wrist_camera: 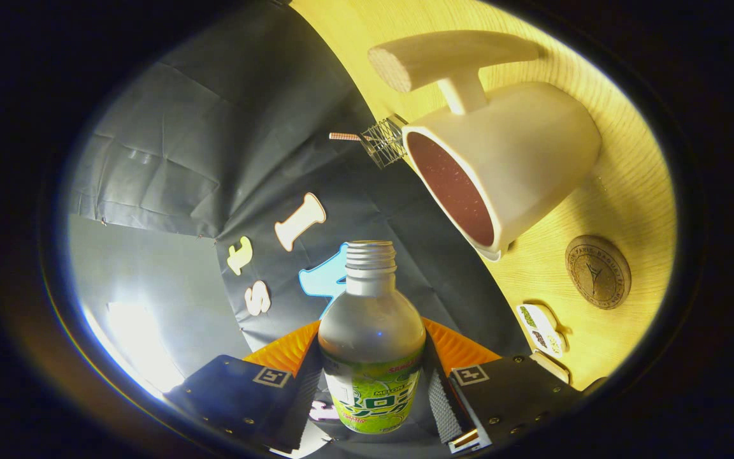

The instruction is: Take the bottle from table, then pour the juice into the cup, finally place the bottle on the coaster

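Note:
My gripper [372, 382] is shut on a clear bottle [372, 331] with a green label and an uncapped threaded neck. The whole view is rolled to one side, so the wooden table [622, 210] stands steeply beyond the fingers. A large white cup [520, 159] with a dark red inside and a thick handle rests on that table, beyond the bottle's mouth and to its right. The bottle's neck points toward the cup's rim but stays a gap short of it. A round brown coaster [597, 272] lies on the table past the cup's base.
A small wire whisk-like tool [383, 141] shows at the cup's rim, against the black cloth wall. A small white printed packet [540, 328] lies on the table near the right finger. A bright patch of light sits beyond the left finger.

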